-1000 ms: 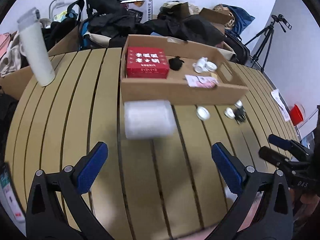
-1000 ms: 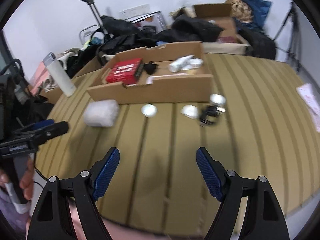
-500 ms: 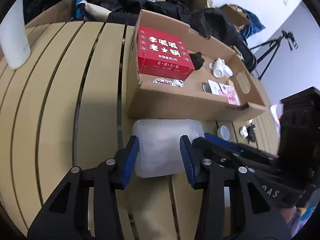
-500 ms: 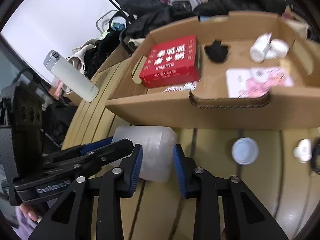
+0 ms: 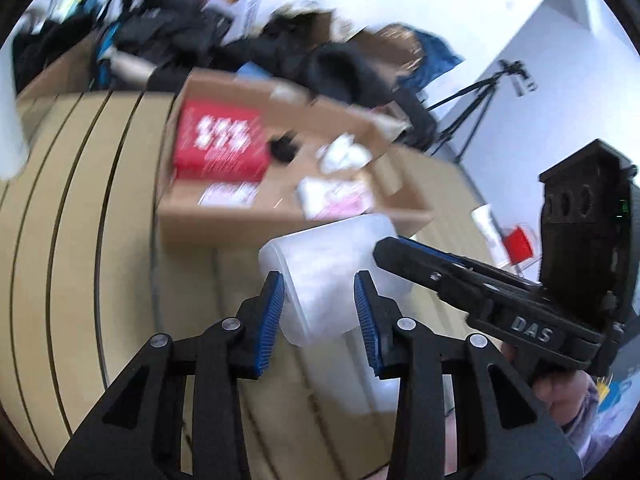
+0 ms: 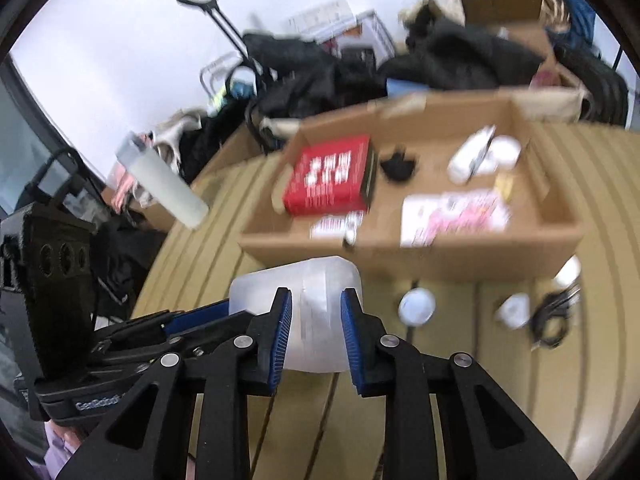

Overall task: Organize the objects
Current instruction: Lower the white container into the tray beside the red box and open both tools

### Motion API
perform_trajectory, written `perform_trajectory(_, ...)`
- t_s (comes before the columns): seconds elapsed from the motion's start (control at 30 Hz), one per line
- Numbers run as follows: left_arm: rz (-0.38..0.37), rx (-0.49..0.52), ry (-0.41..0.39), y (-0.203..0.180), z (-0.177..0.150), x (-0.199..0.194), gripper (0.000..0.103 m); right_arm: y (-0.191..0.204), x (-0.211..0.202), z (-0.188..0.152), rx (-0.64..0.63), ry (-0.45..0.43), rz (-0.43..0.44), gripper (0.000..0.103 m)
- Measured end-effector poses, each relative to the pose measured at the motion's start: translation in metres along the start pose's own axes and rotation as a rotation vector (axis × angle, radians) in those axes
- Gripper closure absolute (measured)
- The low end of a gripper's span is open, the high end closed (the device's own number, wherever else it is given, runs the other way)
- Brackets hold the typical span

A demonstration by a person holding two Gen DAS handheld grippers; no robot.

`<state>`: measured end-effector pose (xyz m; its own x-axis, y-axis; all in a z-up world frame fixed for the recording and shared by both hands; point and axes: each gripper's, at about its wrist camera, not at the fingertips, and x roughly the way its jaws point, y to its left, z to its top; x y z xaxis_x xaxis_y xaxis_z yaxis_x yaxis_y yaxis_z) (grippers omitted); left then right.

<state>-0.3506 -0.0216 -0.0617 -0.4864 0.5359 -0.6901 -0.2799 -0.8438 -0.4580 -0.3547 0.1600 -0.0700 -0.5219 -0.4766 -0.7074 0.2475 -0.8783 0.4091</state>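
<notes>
Both grippers, left [image 5: 319, 304] and right [image 6: 316, 318], clamped on translucent container [image 5: 332, 264]; white caps [image 6: 416, 306] visible only from right wrist.

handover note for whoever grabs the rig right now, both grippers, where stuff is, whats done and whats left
Left gripper: shut on the translucent white container.
Right gripper: shut on the same container, from its other end.
The container seems lifted just in front of the cardboard box; frames are blurred, so table contact is unclear.
In the box: red box, small black item, white bottles, pink-and-white packet.
On the slatted table: white lid, another small white piece, black cable, tall white flask.
Left: probably box the container, then the loose pieces.
</notes>
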Motion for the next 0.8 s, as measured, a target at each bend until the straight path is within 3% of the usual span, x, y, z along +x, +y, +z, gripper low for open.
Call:
perform_trajectory(0.23,0.017,0.074,-0.044,-0.022,0.071,-0.004,0.070,-0.008,-0.018,0.057,0.027,-0.077,0.020,0.076)
perform_trajectory(0.4,0.077,0.043,0.005,0.005,0.101,0.033,0.071,-0.020,0.023,0.091,0.044,-0.038,0.028,0.076)
perform_trajectory(0.63,0.233,0.025,0.117,0.059,0.085,0.082,0.073,-0.031,0.114,0.082,0.098,0.111,0.028,0.076)
perform_trajectory(0.8,0.278,0.001,0.128,0.076,0.078,0.087,0.070,-0.035,0.149,0.070,0.153,0.150,0.054,0.075)
